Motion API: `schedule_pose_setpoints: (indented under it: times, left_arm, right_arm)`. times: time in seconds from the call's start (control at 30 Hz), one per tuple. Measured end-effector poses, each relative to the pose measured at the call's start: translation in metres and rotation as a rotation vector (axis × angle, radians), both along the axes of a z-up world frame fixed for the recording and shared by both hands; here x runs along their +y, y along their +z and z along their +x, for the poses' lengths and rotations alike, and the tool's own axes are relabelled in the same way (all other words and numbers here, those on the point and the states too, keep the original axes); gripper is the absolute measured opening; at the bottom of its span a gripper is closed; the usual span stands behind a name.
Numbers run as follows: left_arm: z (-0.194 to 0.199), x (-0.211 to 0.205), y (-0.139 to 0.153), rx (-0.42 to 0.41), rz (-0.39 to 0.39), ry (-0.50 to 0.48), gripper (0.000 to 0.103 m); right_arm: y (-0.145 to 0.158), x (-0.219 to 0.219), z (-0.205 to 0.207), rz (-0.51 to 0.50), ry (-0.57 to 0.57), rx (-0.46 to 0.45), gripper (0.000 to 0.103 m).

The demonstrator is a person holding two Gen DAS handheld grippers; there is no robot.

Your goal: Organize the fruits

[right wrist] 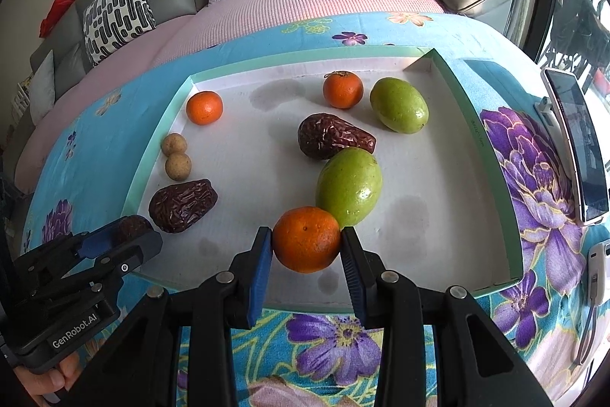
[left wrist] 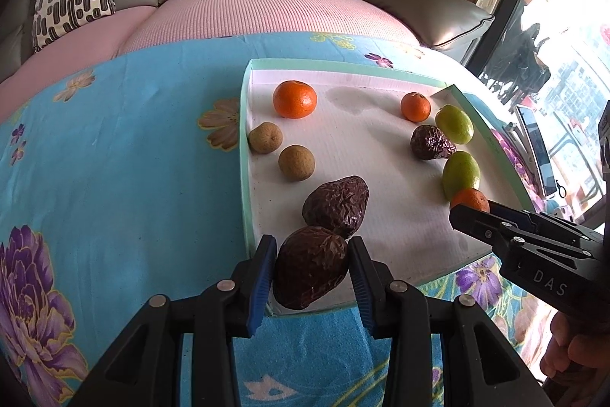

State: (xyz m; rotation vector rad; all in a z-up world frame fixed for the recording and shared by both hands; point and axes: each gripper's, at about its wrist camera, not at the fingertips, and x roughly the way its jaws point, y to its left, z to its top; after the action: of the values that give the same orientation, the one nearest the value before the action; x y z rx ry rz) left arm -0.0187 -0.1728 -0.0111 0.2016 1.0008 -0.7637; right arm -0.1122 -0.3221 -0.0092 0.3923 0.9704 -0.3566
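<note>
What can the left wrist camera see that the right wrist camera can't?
Only the left wrist view shows the whole wrinkled dark brown date between the left gripper's blue pads; the right view catches just a bit of it.

Only the right wrist view shows the slim white phone lying on the flowery blue cloth, and the whole round orange tangerine in the right gripper.

Both show the shallow white tray, two smooth green fruits and two small round tan fruits.
</note>
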Motion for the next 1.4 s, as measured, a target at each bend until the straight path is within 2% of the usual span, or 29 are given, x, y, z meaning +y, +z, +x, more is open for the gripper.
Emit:
schedule_pose_setpoints:
  times: [0.67, 0.77, 0.9, 0.97, 1.03, 1.07, 1.1, 1.17, 1.23, 1.3, 1.4]
  left_arm:
    - [-0.005, 0.005, 0.009, -0.007, 0.009, -0.011, 0.048]
    - [-0.006, 0.009, 0.015, -0.021, 0.007, 0.000, 0.055]
    - [-0.004, 0.018, 0.024, -0.030, -0.009, 0.023, 0.056]
    - [0.000, 0.024, 0.028, -0.039, -0.012, 0.046, 0.060]
    - [0.006, 0.033, 0.029, -0.051, 0.002, 0.093, 0.077]
    - [0.011, 0.037, 0.027, -0.055, 0.020, 0.125, 0.082]
    - [0.015, 0.042, 0.026, -0.064, 0.045, 0.157, 0.088]
    - [0.023, 0.051, 0.022, -0.089, 0.094, 0.214, 0.089]
    - [0.029, 0.060, 0.019, -0.110, 0.131, 0.254, 0.092]
    - [0.033, 0.069, 0.019, -0.124, 0.147, 0.286, 0.103]
    - [0.034, 0.083, 0.021, -0.146, 0.144, 0.318, 0.103]
  right_arm:
    - [0.008, 0.004, -0.002, -0.011, -0.010, 0.007, 0.038]
    - [0.011, 0.006, -0.002, -0.013, -0.006, 0.007, 0.038]
    - [0.019, 0.010, -0.004, -0.020, -0.002, -0.009, 0.038]
    - [0.022, 0.012, -0.004, -0.023, 0.003, -0.017, 0.038]
    - [0.024, 0.014, -0.004, -0.023, 0.008, -0.019, 0.038]
    - [0.025, 0.016, -0.004, -0.024, 0.010, -0.018, 0.041]
    - [0.025, 0.016, -0.004, -0.026, 0.012, -0.017, 0.050]
    - [0.027, 0.018, -0.004, -0.034, 0.009, -0.024, 0.064]
    - [0.028, 0.020, -0.003, -0.037, 0.008, -0.034, 0.068]
    - [0.029, 0.022, -0.002, -0.035, 0.012, -0.047, 0.079]
    - [0.031, 0.027, 0.000, -0.045, 0.024, -0.069, 0.090]
